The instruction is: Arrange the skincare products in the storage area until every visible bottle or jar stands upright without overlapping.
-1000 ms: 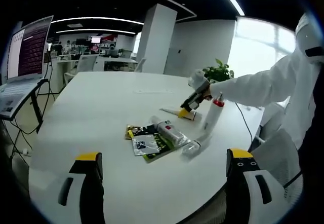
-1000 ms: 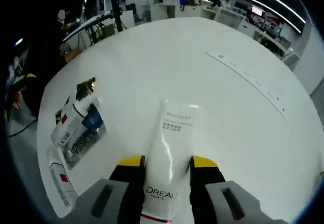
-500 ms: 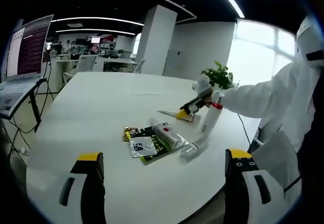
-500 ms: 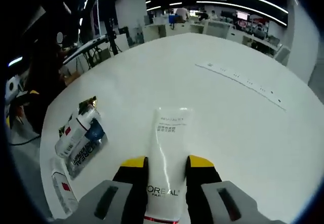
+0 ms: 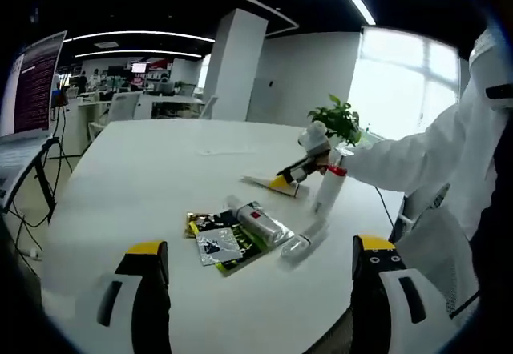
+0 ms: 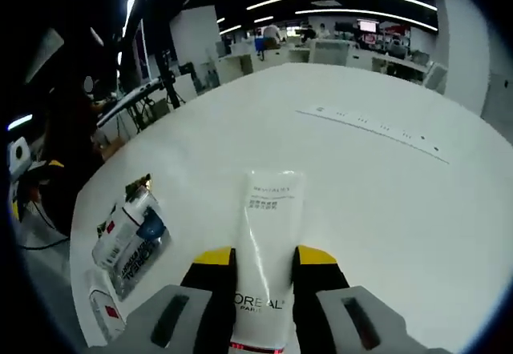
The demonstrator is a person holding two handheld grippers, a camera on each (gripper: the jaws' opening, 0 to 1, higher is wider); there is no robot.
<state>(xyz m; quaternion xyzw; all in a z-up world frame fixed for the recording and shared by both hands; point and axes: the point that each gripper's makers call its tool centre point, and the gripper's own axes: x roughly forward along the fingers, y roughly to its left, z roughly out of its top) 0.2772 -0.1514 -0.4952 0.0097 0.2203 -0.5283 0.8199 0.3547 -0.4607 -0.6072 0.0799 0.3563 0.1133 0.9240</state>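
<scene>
Clamping white tube (image 6: 268, 242), right gripper (image 6: 263, 264) risks slip if tilted fast; left gripper (image 5: 256, 262) jaws apart, w/o load.

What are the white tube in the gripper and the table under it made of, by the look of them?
The tube looks like soft glossy plastic: a bright streak runs along it and its far end is crimped flat. The table looks like a smooth white laminate or painted board with a soft sheen; which one, I cannot tell.

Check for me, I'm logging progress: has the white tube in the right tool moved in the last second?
Yes. The white tube has lifted, tilting up from the table.
</scene>
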